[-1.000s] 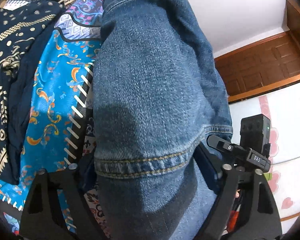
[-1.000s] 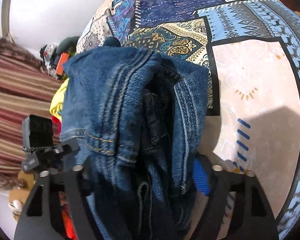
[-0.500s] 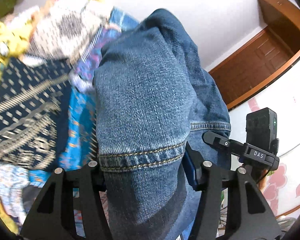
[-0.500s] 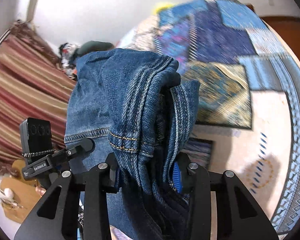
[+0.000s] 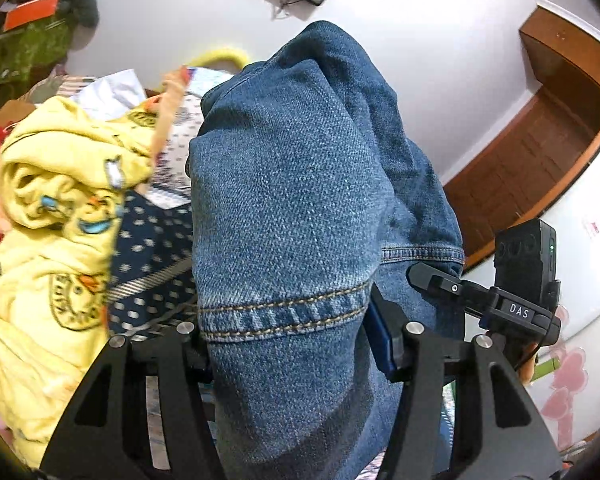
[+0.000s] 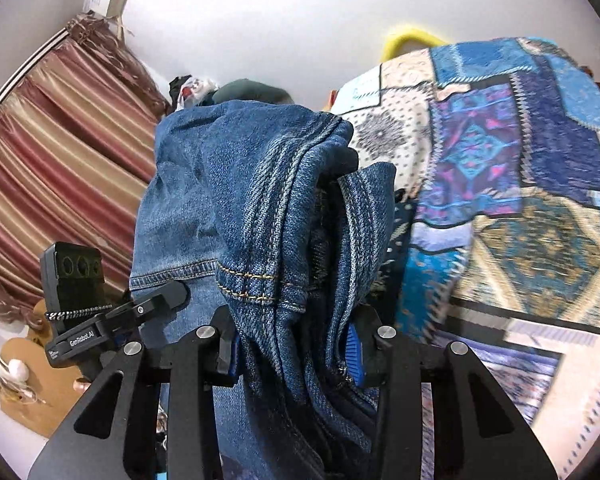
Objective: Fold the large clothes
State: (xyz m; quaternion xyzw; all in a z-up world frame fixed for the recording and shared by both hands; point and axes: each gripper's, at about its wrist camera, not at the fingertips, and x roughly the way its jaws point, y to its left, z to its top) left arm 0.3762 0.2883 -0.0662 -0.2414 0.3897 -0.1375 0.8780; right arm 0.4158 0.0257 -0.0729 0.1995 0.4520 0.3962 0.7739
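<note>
Both grippers hold the jeans [image 5: 284, 208] up above the patchwork bed cover [image 6: 540, 216]. The left gripper [image 5: 288, 332] has its jaws squeezed on a fat hem. The right gripper [image 6: 296, 344] has its jaws narrow on bunched folds. The cloth is thick and heavy, so it could slip out. A hanging part might also brush the yellow clothes [image 5: 56, 208] beside the jeans and pull them along.
</note>
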